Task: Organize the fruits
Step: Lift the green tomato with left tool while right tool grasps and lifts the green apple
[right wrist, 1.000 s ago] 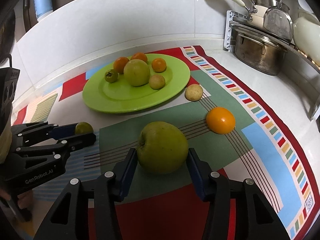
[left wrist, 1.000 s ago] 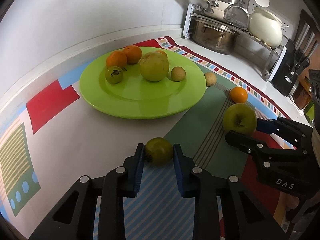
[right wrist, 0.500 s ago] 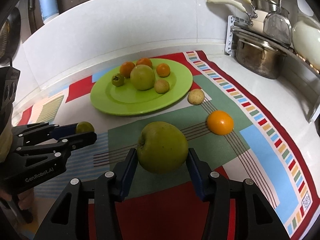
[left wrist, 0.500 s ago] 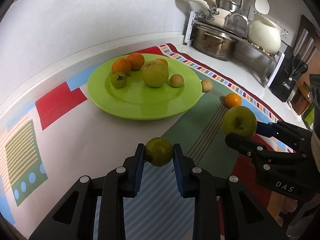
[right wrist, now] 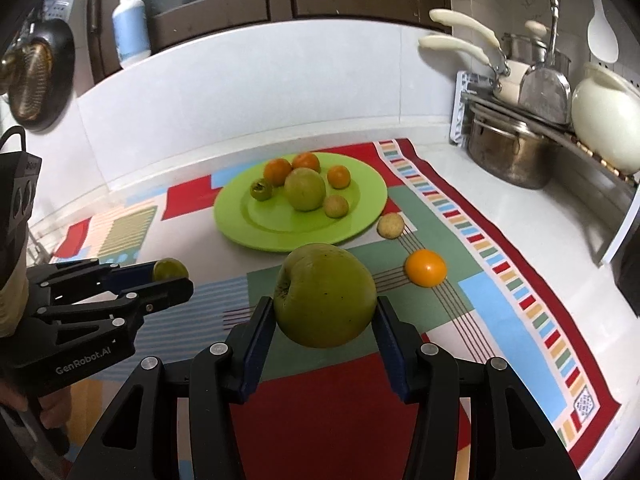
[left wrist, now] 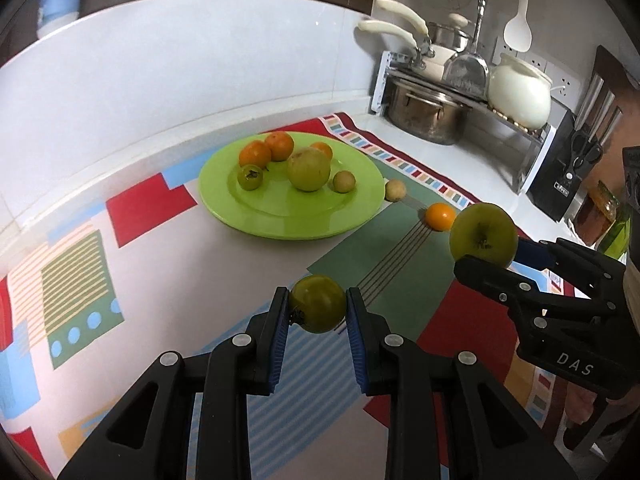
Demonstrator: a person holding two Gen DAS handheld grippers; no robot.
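My left gripper (left wrist: pixel 318 306) is shut on a small green persimmon (left wrist: pixel 318 303), lifted off the patterned mat; in the right wrist view that gripper (right wrist: pixel 176 276) and the small green persimmon (right wrist: pixel 170 269) appear at the left. My right gripper (right wrist: pixel 325 308) is shut on a large green apple (right wrist: pixel 325 295), also held in the air; the large green apple (left wrist: pixel 483 235) shows at the right of the left wrist view. A green plate (left wrist: pixel 356 216) farther back carries several fruits. An orange (right wrist: pixel 425 268) and a small tan fruit (right wrist: pixel 391 225) lie on the mat beside the green plate (right wrist: pixel 360 228).
A colourful mat (right wrist: pixel 500 280) covers the white counter. At the back right stand a dish rack with a steel pot (right wrist: pixel 506 152), pans and a white kettle (right wrist: pixel 608 128). A knife block (left wrist: pixel 568 176) stands at the far right. A soap bottle (right wrist: pixel 130 24) sits on the ledge.
Both grippers have risen and pulled back with their fruits, which now hang above the mat. The plate looks smaller and farther away.
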